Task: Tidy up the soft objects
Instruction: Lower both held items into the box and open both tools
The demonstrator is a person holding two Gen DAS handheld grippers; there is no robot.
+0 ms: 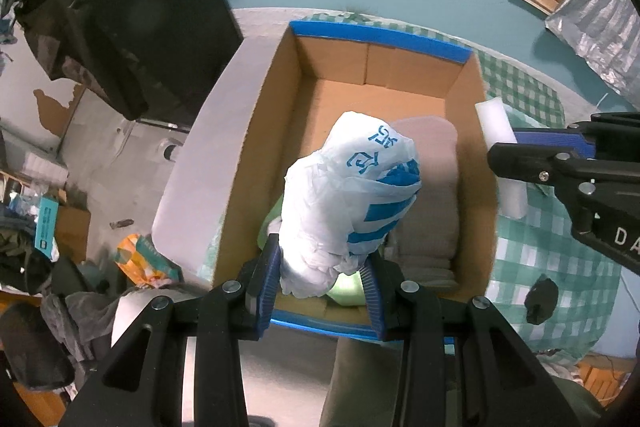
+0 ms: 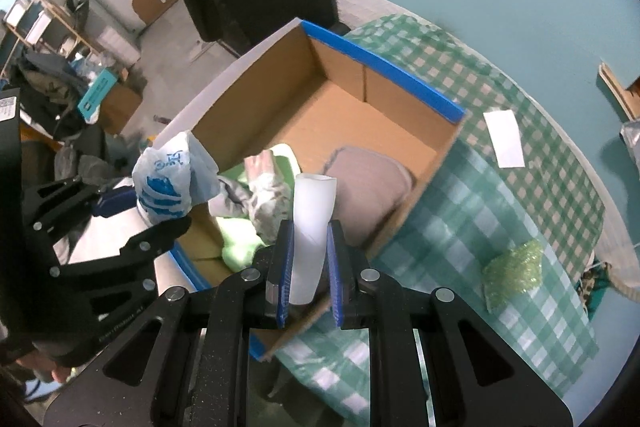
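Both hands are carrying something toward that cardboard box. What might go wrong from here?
1. The crumpled plastic bag bulges far beyond the left tool; it might slip loose or snag the box wall.
2. The right tool squeezes a soft white foam piece near the box's edge; dropped now, it may land on the checked tablecloth.

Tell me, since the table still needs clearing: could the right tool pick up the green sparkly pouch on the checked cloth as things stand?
Probably not yet. The right tool is shut on a white foam piece. The path to the green pouch looks clear.
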